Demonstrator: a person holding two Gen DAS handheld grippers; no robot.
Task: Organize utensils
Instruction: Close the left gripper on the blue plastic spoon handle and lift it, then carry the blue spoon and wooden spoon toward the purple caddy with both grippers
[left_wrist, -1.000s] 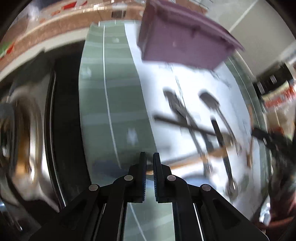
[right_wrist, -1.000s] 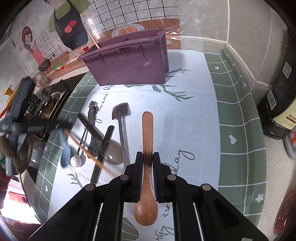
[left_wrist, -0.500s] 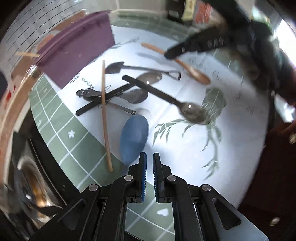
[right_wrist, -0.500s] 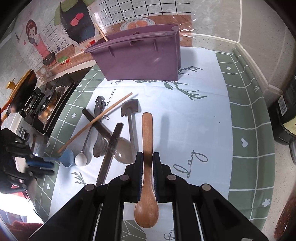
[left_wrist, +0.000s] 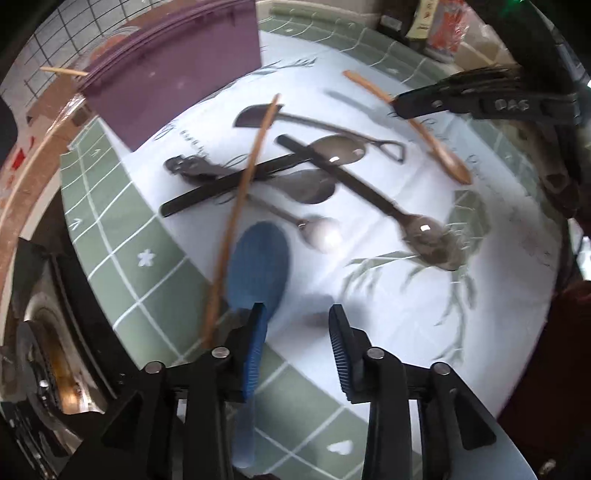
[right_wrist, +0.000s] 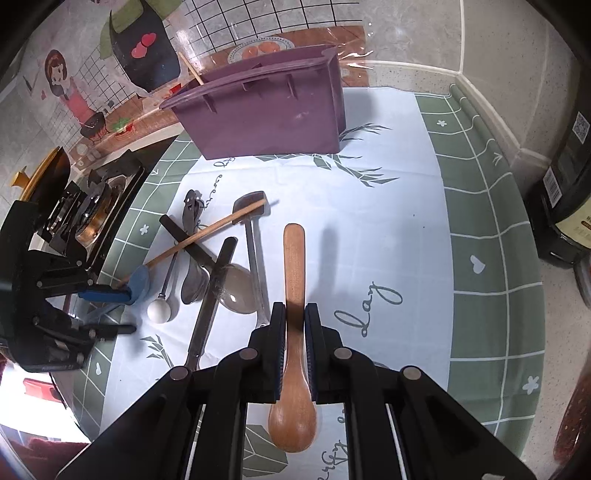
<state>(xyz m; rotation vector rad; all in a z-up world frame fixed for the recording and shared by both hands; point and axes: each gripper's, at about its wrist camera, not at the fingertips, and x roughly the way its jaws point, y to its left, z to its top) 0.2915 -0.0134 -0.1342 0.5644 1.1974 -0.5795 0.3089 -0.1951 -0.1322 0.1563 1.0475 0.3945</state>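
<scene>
Spoon (right_wrist: 293, 332) between hand-held gripper (right_wrist: 294, 321) pads

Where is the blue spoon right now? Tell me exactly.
In the left wrist view, the blue spoon lies on the mat's green border, beside the chopstick, at the left gripper.

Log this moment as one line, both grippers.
left gripper: open, just opened over blue spoon | right gripper: shut on wooden spoon | purple bin: upright

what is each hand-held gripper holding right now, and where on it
Right hand-held gripper: shut on the brown wooden spoon, around the handle just above the bowl. Left hand-held gripper: jaws just opened, holding nothing.
</scene>
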